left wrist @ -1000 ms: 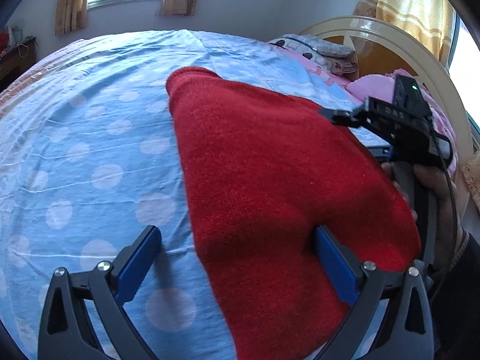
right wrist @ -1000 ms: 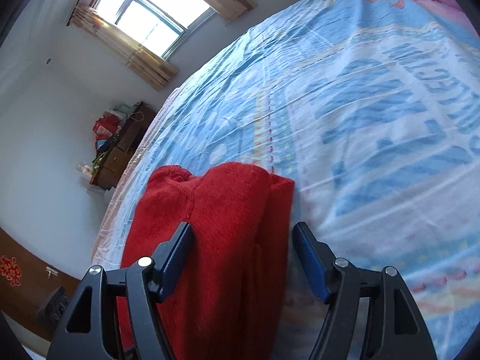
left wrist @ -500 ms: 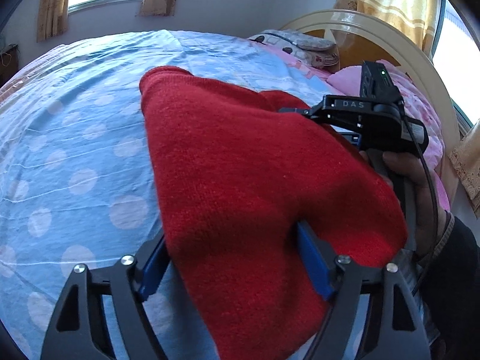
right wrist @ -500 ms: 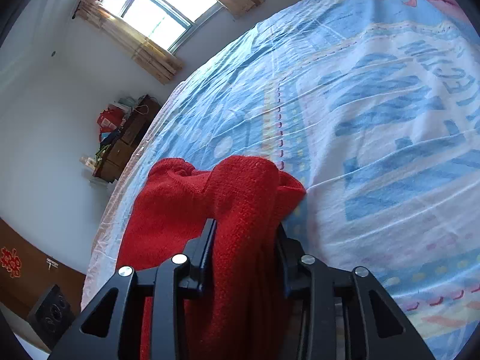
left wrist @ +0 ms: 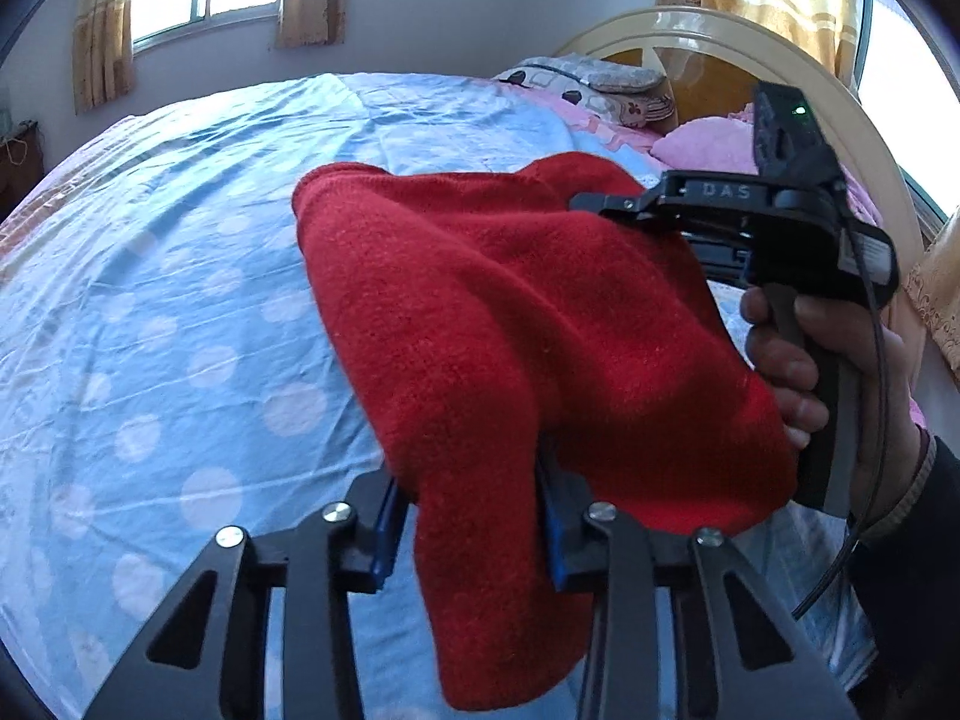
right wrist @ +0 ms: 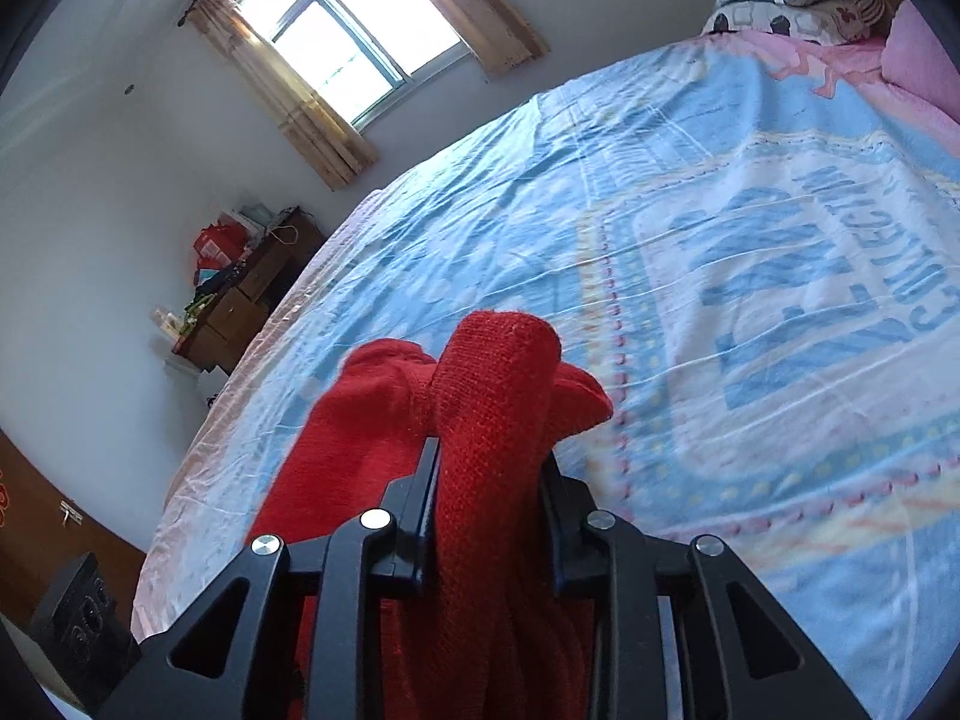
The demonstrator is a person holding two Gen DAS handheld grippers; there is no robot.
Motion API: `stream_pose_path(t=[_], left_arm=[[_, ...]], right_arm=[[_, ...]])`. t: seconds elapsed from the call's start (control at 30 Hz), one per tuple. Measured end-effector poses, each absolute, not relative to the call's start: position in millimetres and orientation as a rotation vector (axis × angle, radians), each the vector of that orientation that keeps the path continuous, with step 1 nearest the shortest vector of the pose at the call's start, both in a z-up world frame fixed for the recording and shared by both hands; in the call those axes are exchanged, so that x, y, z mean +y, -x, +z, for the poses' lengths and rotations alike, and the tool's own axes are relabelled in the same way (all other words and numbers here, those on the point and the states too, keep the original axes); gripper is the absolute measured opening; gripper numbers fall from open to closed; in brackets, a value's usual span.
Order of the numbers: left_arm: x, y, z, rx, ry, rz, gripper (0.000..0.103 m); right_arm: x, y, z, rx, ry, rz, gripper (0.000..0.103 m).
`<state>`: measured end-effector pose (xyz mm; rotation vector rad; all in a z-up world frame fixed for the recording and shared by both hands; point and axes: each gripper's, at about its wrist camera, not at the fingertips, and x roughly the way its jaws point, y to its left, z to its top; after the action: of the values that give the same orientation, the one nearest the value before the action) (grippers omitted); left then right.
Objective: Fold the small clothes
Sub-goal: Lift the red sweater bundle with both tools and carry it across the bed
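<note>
Now the red knit (left wrist: 510,324) hangs bunched above the blue sheet (left wrist: 180,312), pinched at two places. Both grippers' jaws have just been closing and clamp its folds: the left gripper (left wrist: 474,516) nearest the camera, the right gripper (right wrist: 489,480) toward the headboard (left wrist: 720,48), gripped by a hand (left wrist: 810,372).

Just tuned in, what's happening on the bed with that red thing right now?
A person is folding a red knitted garment on a bed with a blue polka-dot sheet, using two handheld grippers. The left gripper and the right gripper have both just been closing their jaws and now each pinches a bunched fold of the knit. The person's hand holds the right gripper's handle.
</note>
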<state>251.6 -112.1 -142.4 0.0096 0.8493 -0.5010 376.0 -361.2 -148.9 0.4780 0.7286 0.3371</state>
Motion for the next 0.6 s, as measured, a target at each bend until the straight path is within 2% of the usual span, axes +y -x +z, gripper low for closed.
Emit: stream_pose_path(t=[0.6], left_arm=[[-44,-190,-112,0.787,-0.043,-0.423,0.035]], right_arm=[[-278,-321,-131,0.712,-0.472,0.489,0.028]])
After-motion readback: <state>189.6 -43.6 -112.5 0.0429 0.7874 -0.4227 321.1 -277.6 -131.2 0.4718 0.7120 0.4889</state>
